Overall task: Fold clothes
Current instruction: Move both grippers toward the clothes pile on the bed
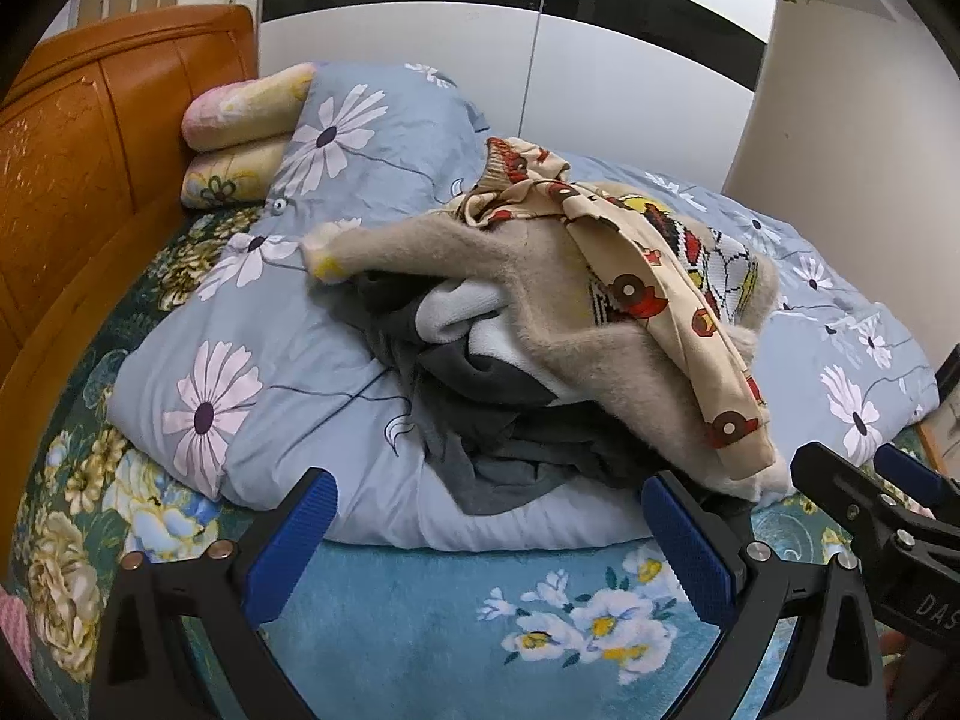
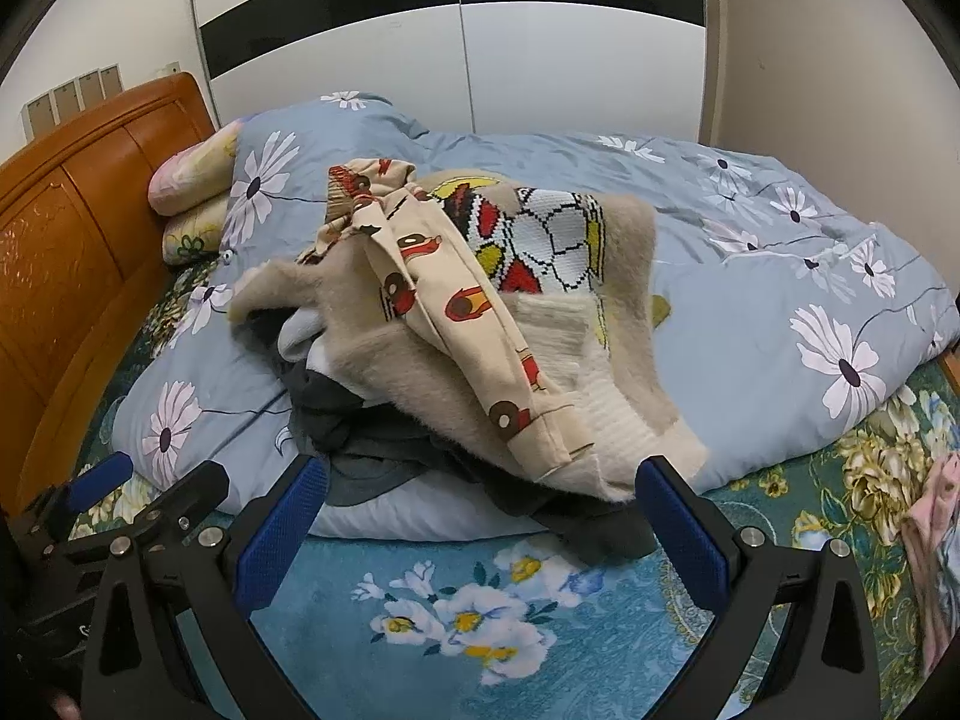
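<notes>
Both hand-held grippers, left hand-held gripper (image 1: 486, 540) and right hand-held gripper (image 2: 480, 531), are held wide and empty near the clothes pile (image 1: 540, 324) heaped on the bed (image 1: 384, 612). Soft, light, floppy handling is expected; the patterned garment (image 2: 456, 312) on top could be pinched at its near hem.

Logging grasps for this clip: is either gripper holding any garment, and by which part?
Nothing is held. The left gripper and right gripper are both open, short of the clothes pile.
</notes>
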### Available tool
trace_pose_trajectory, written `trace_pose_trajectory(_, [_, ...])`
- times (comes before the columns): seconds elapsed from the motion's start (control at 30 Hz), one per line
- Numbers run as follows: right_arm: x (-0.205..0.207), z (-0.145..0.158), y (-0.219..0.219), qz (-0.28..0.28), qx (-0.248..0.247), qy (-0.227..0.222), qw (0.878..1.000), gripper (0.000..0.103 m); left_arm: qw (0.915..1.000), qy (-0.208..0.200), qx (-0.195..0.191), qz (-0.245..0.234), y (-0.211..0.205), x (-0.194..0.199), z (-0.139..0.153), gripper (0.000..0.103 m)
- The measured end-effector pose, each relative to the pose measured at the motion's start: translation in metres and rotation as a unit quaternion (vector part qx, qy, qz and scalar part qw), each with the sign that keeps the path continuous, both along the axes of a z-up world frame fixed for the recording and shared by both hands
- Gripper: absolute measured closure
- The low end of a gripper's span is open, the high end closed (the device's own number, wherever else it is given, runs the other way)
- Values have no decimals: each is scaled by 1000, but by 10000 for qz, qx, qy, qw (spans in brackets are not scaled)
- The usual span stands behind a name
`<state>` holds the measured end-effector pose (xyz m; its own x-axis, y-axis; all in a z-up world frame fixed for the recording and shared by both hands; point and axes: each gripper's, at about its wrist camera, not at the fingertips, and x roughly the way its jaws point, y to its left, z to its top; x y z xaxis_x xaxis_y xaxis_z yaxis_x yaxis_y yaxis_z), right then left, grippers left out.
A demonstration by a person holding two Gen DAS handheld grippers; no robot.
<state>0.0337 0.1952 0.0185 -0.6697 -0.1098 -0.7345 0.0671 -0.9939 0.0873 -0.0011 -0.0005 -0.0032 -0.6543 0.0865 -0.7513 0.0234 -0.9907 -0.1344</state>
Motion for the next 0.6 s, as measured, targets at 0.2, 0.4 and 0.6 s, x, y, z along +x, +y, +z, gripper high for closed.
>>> trace_pose_trajectory(0.2, [2,1,-7,60,156,126,9998,0,9993,168,274,187,-19,12,-3,0])
trace_pose_trajectory(0.4, [5,4,-21,106,247,268,9993,0,9993,219,104,288,-24,14,-3,0])
trace_pose_trajectory(0.6, [4,2,-26,196,264,361,9988,0,9990,251,-14,380,-25,12,-3,0])
